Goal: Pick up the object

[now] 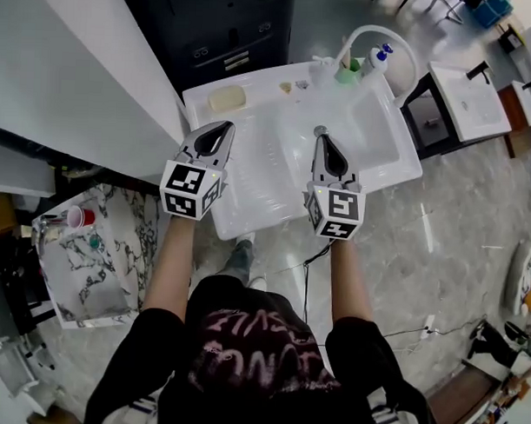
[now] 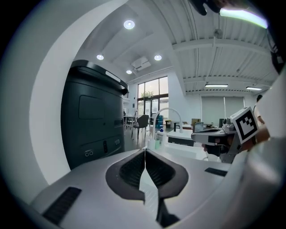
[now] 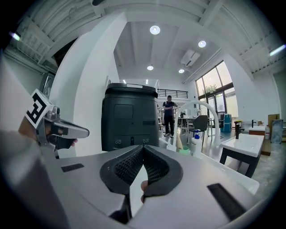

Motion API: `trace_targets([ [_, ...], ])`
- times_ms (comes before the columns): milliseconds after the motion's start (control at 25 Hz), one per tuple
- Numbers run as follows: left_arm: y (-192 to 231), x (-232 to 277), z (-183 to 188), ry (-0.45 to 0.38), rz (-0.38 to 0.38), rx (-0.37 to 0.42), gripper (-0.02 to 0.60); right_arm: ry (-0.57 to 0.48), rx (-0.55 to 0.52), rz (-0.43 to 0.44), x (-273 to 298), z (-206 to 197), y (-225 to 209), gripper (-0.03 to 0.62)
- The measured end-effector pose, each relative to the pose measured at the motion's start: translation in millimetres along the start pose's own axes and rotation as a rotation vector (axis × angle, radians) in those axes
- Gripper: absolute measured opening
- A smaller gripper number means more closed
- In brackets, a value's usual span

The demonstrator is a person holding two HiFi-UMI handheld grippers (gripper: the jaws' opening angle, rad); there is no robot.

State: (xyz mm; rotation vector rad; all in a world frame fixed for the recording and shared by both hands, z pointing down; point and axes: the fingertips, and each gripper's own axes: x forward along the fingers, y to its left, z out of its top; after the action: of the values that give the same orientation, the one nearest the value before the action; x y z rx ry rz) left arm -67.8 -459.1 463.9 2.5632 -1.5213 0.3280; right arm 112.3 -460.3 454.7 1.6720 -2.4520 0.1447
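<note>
Yellowish block (image 1: 226,98), a sponge or a bar of soap, we cannot tell which, lies on the back ledge of the white sink unit (image 1: 248,219). It is at about eleven o'clock from the middle of the head view, and neither gripper touches it.

Far left, at nine o'clock, a marble-topped side table (image 1: 116,254) carries a red cup (image 1: 80,216).

We hold the left gripper (image 1: 227,125) over the left part of the sink unit, pointing towards twelve o'clock. The block is near, at twelve o'clock from the gripper's tip. In the left gripper view, the left gripper (image 2: 145,150) has its dark jaws closed tip to tip with nothing between them. A tall dark cabinet (image 2: 91,120) rises at ten o'clock from them.

We hold the right gripper (image 1: 321,137) beside it, at the left edge of the sink basin, also pointing to twelve o'clock. In its own view, the right gripper (image 3: 143,146) has its jaws meeting at the tips and grips nothing. The same cabinet (image 3: 129,118) is at twelve o'clock, and a person (image 3: 169,114) stands far off just right of it.

At one o'clock from the right gripper, a white arched faucet (image 1: 385,33) bends over the basin. At the faucet's foot stand a green cup (image 1: 347,73) and, just right of it, a white pump bottle (image 1: 376,59).
</note>
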Motion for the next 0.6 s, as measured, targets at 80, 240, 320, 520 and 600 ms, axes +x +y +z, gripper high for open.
trace_targets([
  [80, 7, 14, -7, 0.019, 0.000, -0.002, 0.017, 0.016, 0.008, 0.005, 13, -7, -2, 0.015],
  [240, 18, 46, -23, 0.069, -0.017, 0.015, 0.017, 0.044, 0.019, 0.009, 35, -22, -9, 0.015],
  [320, 24, 62, -36, 0.099, -0.019, 0.020, 0.018, 0.064, 0.020, 0.010, 43, -33, -12, 0.015],
  [520, 34, 103, -72, 0.207, -0.037, 0.054, 0.124, 0.099, 0.023, 0.007, 61, -54, -17, 0.015],
  [600, 36, 115, -81, 0.237, -0.044, 0.075, 0.130, 0.101, 0.026, 0.005, 66, -58, -21, 0.015],
])
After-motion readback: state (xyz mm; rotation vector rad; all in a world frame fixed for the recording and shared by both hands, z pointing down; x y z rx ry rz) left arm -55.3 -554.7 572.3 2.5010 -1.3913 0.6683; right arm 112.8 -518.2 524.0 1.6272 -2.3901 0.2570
